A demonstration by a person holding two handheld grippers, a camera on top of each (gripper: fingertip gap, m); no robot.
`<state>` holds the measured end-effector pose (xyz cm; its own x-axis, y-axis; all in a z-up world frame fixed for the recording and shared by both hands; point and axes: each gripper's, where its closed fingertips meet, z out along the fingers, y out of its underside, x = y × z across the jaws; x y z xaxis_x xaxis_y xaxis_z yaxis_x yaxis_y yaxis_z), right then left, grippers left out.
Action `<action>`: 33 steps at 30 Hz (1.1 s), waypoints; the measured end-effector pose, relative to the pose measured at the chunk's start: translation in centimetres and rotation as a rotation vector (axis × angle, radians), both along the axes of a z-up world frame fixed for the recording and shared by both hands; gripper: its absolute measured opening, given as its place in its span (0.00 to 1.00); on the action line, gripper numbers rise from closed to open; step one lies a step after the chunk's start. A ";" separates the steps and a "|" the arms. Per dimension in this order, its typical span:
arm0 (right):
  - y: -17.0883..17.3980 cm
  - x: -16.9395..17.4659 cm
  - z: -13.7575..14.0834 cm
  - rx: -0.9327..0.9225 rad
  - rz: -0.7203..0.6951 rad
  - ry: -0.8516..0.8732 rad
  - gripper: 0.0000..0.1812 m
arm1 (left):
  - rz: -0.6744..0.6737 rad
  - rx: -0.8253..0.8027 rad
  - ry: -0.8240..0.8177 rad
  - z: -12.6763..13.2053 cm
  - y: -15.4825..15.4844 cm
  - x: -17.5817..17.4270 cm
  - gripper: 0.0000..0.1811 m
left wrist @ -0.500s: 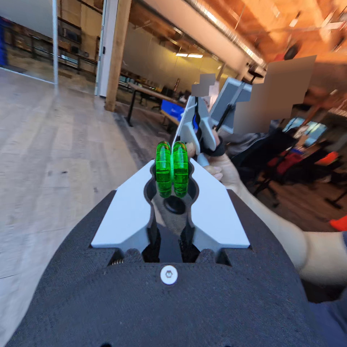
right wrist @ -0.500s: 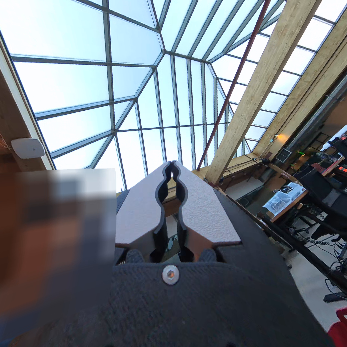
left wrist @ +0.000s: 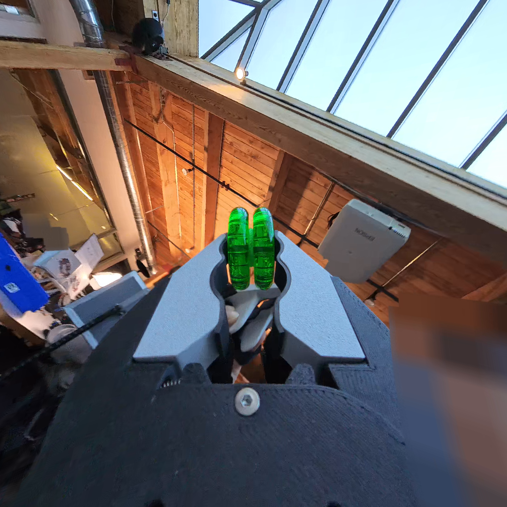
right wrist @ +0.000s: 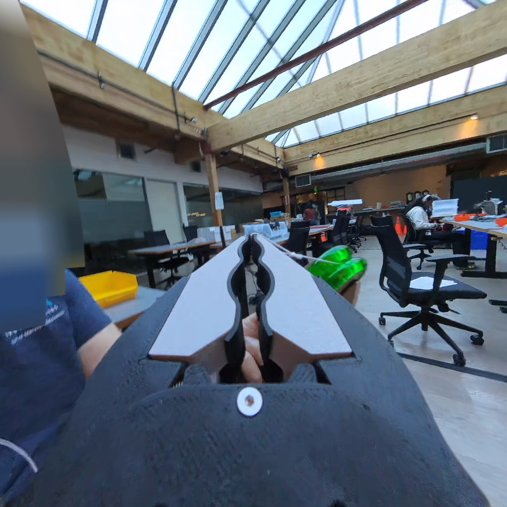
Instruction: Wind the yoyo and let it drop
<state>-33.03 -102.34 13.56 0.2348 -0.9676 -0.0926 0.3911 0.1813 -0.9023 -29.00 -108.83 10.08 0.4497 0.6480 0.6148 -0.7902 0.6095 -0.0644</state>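
1. The left gripper [left wrist: 251, 256] is tilted up toward the skylight. Its jaws are partly closed on the yoyo [left wrist: 250, 248], clamping both flat outer faces in the curved notches. This probably leaves the centre groove exposed for winding.
2. The right gripper [right wrist: 251, 238] has its jaws closed, pinching the white string [right wrist: 307, 258] at the tips.
3. The string runs taut to the yoyo, likely for even winding.
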 end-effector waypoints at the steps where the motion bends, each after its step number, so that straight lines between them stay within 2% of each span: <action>1: 1.1 0.6 -1.0 -0.078 0.028 0.039 0.00 | -0.068 0.005 0.044 0.1 -0.1 -0.7 0.15; 3: 2.3 1.8 -4.0 -0.201 0.062 0.173 0.00 | -0.213 0.017 0.089 -0.2 0.1 -2.2 0.16; 5: 3.2 2.0 -6.7 -0.313 0.096 0.295 0.00 | -0.328 0.006 0.052 -0.6 0.9 -3.5 0.15; 8: 3.5 1.1 -9.0 -0.424 0.145 0.428 0.00 | -0.396 0.003 -0.054 -1.2 1.9 -4.3 0.16; 10: 1.5 1.1 -10.6 -0.518 0.030 0.549 0.00 | -0.397 0.022 -0.077 -1.2 2.1 -3.9 0.16; 11: 0.7 1.1 -11.2 -0.573 -0.016 0.586 0.00 | -0.383 0.041 -0.099 -1.4 1.9 -3.9 0.16; 14: 0.1 1.7 -10.9 -0.635 -0.087 0.564 0.00 | -0.169 0.128 -0.276 -3.3 -0.2 -3.7 0.16; 16: -0.6 2.4 -10.8 -0.662 -0.157 0.553 0.00 | -0.071 0.162 -0.380 -4.6 -1.6 -3.4 0.15; 21: -3.3 3.4 -11.9 -0.588 -0.227 0.602 0.00 | 0.042 0.201 -0.715 -8.2 -5.0 -3.1 0.16; 24: -5.7 3.6 -12.4 -0.417 -0.182 0.523 0.00 | 0.031 0.224 -0.919 -9.7 -7.7 -2.9 0.16; 26: -7.8 3.7 -11.8 -0.274 -0.129 0.375 0.00 | -0.056 0.247 -1.014 -9.9 -9.8 -3.3 0.15; 29: -13.2 2.8 -8.9 -0.099 -0.122 0.089 0.00 | -0.231 0.336 -1.098 -9.4 -14.2 -3.9 0.15; 31: -17.3 2.1 -7.3 -0.074 -0.173 -0.033 0.00 | -0.301 0.400 -1.164 -8.6 -18.0 -3.9 0.16; 33: -20.7 2.4 -6.3 -0.137 -0.238 -0.015 0.00 | -0.312 0.441 -1.290 -7.6 -21.9 -3.8 0.16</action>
<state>-30.64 -123.07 7.24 -0.0007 -0.9990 0.0446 0.4213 -0.0408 -0.9060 -32.84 -130.73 2.49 -0.4939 0.2746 0.8250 -0.1510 0.9073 -0.3924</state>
